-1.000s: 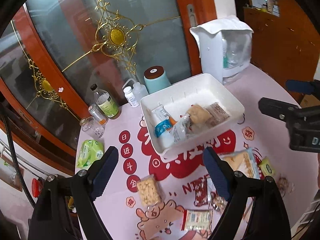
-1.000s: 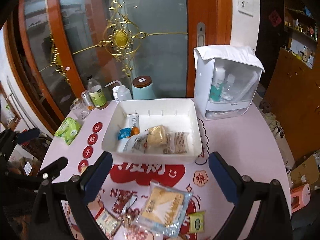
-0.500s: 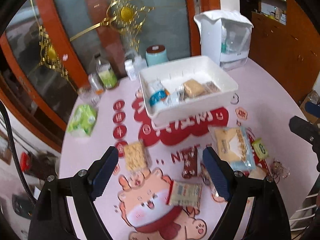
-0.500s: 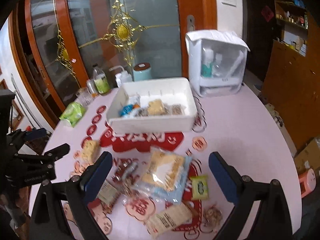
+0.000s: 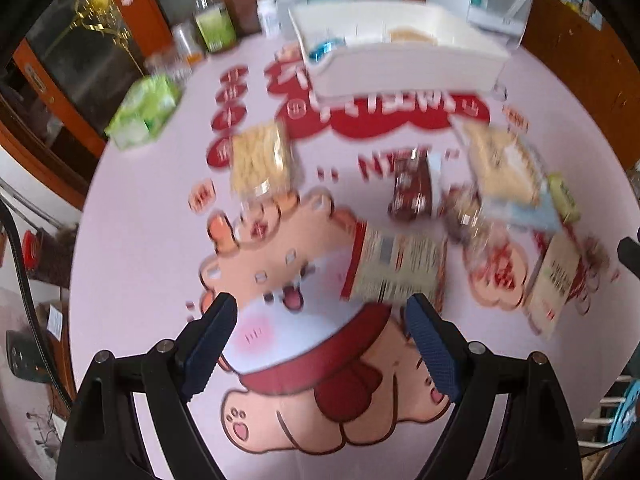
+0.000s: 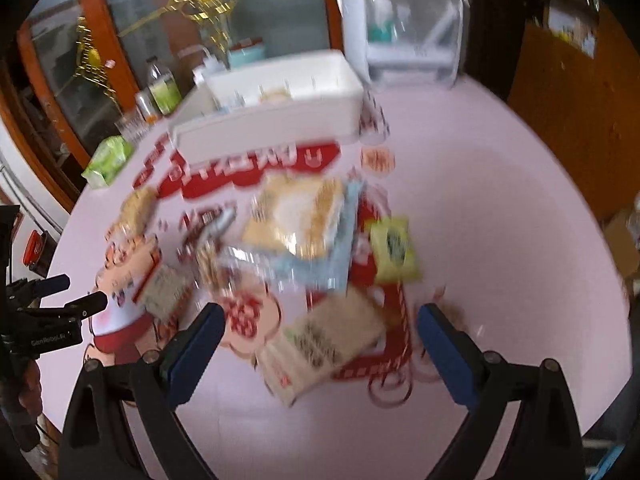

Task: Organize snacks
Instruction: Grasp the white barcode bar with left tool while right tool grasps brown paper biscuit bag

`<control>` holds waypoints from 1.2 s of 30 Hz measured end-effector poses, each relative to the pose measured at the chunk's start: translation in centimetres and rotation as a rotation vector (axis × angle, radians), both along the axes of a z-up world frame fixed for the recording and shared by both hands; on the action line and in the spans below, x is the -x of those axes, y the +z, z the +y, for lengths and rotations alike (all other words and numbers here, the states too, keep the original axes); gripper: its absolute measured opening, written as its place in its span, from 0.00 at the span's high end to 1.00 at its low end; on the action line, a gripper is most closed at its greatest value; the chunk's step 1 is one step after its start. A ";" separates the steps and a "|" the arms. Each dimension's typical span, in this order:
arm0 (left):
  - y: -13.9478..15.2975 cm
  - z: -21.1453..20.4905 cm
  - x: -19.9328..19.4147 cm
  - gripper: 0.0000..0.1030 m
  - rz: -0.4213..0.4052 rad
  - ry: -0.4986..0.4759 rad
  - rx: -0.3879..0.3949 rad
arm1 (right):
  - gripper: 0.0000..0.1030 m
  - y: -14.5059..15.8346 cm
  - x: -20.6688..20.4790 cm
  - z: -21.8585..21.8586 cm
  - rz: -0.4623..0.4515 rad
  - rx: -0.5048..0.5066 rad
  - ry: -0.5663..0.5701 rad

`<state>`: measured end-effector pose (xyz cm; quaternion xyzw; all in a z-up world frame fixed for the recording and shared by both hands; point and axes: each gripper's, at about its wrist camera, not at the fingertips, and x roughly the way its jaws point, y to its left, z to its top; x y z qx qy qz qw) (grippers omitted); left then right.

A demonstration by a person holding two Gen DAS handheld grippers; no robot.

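A white bin [image 5: 400,56] [image 6: 276,120] with a few snacks inside stands at the far side of the pink cartoon table mat. Loose snack packets lie in front of it: a cracker pack [image 5: 260,160], a dark red bar [image 5: 412,188], a big cracker bag [image 6: 300,220], a small yellow-green packet [image 6: 394,248], and flat beige packets [image 5: 396,268] [image 6: 328,344]. My left gripper [image 5: 320,332] hangs open above the mat, just short of one beige packet. My right gripper [image 6: 320,340] is open over the other beige packet. Both views are blurred.
A green tissue pack [image 5: 144,112] lies at the table's left edge. Bottles and jars [image 5: 212,24] stand behind it by a glass door. A white lidded organiser [image 6: 404,28] sits behind the bin. The table's right part [image 6: 500,220] is bare mat.
Both grippers have dropped toward the table and tipped downward. The bin has slid to the top of each view, and the loose packets now fill the middle. Jaws stay equally wide.
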<state>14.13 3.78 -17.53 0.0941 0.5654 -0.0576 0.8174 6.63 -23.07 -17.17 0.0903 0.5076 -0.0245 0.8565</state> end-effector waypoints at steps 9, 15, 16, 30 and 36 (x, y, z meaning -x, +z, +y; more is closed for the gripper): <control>-3.5 -1.0 -1.8 0.17 0.117 0.090 0.075 | 0.06 -5.0 -0.7 -0.8 0.126 -0.114 -0.180; -4.9 -2.1 -4.1 0.17 0.158 0.161 0.112 | 0.11 -7.4 -2.3 0.2 0.206 -0.077 -0.209; -5.0 -2.6 -4.3 0.17 0.156 0.145 0.103 | 0.11 -7.7 -2.4 0.4 0.220 -0.065 -0.209; -7.0 -6.2 -5.9 0.17 0.245 -0.077 0.069 | 0.23 -8.6 -2.9 1.6 0.195 0.025 -0.136; -6.6 -6.3 -6.9 0.17 0.279 -0.113 0.143 | 0.23 -8.6 -2.8 1.5 0.197 0.023 -0.128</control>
